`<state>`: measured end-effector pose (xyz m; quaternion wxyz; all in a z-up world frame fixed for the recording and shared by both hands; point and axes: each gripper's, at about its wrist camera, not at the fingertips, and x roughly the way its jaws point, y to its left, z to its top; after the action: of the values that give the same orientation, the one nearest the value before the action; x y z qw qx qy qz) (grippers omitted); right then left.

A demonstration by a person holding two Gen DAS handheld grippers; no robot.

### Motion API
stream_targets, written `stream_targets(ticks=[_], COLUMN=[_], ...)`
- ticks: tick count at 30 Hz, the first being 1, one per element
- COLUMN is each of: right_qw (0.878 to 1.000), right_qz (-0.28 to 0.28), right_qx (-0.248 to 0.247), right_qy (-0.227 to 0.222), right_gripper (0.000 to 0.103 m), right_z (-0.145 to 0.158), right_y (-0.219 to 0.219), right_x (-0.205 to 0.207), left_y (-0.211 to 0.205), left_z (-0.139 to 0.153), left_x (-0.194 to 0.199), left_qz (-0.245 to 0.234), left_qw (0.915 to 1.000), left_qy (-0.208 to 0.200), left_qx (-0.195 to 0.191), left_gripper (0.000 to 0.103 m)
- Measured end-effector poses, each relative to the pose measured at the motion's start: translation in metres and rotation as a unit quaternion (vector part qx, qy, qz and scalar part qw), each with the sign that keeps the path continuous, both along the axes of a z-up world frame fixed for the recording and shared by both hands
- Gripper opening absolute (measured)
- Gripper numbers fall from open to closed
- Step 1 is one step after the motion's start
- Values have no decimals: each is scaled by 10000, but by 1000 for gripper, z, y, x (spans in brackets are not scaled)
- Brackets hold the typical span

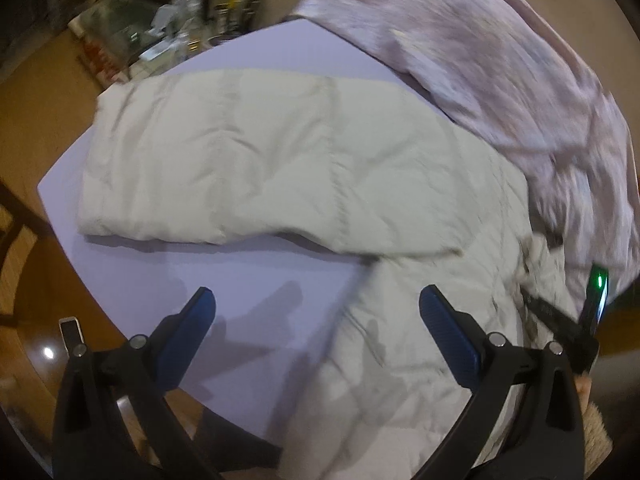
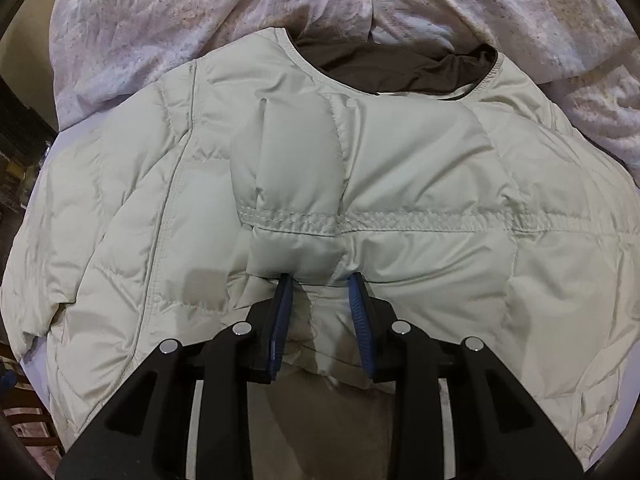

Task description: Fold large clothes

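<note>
The right gripper (image 2: 320, 280) pinches a puffed fold of the pale quilted down jacket (image 2: 400, 168) spread on the lavender table (image 1: 240, 280); the left gripper (image 1: 316, 300) hovers, jaws wide apart, tilted steeply down.

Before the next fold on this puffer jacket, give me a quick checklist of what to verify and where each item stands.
1. Left tongs open and empty: ok.
2. Right tongs have jacket fabric between the pads: ok; whether they pinch it firmly: cannot tell.
3. Sleeve lies flat across the table: ok.
4. Neckline visible: ok.
5. Pink blanket clear of the jacket: not ok, it touches the collar side.
</note>
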<state>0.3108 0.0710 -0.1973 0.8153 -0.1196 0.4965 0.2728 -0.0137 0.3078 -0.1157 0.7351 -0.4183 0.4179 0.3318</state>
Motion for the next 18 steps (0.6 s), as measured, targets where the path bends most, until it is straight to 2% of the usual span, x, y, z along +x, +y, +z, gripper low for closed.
stream_targets(ticks=[3, 5, 10, 15, 18], right_qw=[10000, 9999, 9999, 9998, 9998], right_qz=[11, 4, -5, -31, -34], right_qx=[61, 100, 134, 171, 185], right_qy=[17, 44, 101, 87, 80], right_gripper=[33, 33, 33, 33, 33], right_z=[0, -1, 0, -2, 0], right_y=[1, 1, 2, 1, -3], right_x=[0, 1, 0, -3, -2], left_y=[19, 29, 48, 63, 71], left_z=[-13, -21, -38, -51, -51], left_x=[-19, -30, -53, -68, -71], left_qz=[567, 921, 1706, 2183, 2326], left_qw=[9982, 9949, 9832, 9724, 9692], left_qy=[-138, -241, -351, -413, -497], left_qx=[-167, -327, -540, -712, -632], left_gripper=[100, 94, 92, 85, 78])
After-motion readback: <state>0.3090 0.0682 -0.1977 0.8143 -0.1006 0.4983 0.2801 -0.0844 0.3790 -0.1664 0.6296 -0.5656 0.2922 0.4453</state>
